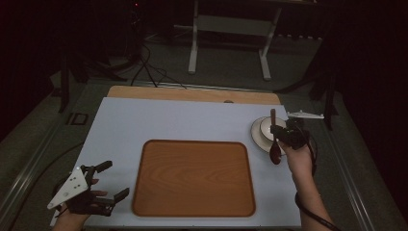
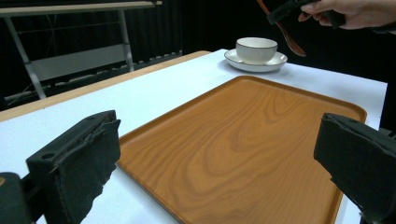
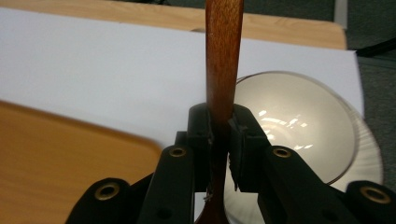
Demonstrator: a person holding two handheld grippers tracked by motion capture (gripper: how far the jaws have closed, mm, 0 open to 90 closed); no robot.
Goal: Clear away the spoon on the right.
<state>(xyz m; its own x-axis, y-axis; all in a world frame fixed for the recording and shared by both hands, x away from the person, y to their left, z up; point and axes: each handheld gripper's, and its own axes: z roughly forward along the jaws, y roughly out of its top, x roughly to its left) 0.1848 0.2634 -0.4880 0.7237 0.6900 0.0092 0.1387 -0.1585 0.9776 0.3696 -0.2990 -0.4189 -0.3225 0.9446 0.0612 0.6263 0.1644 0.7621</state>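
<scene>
My right gripper [image 1: 278, 131] is shut on a dark wooden spoon [image 1: 275, 151] and holds it above the near edge of a white bowl [image 1: 266, 126] on a saucer [image 1: 256, 135] at the table's right. In the right gripper view the pads [image 3: 244, 135] pinch the spoon's handle [image 3: 224, 56], with the bowl [image 3: 299, 121] just beyond. My left gripper [image 1: 117, 178] rests open at the front left, beside a wooden tray [image 1: 192, 177]. Its jaws stand wide apart with nothing between them, facing the tray [image 2: 247, 140], the bowl [image 2: 256, 49] and the lifted spoon [image 2: 292, 43].
A pale sheet [image 1: 159, 120] covers the wooden table [image 1: 192, 94]. The tray lies in the middle near the front edge. A white metal frame [image 1: 195, 43] and cables stand on the floor behind the table. Dark curtains close in both sides.
</scene>
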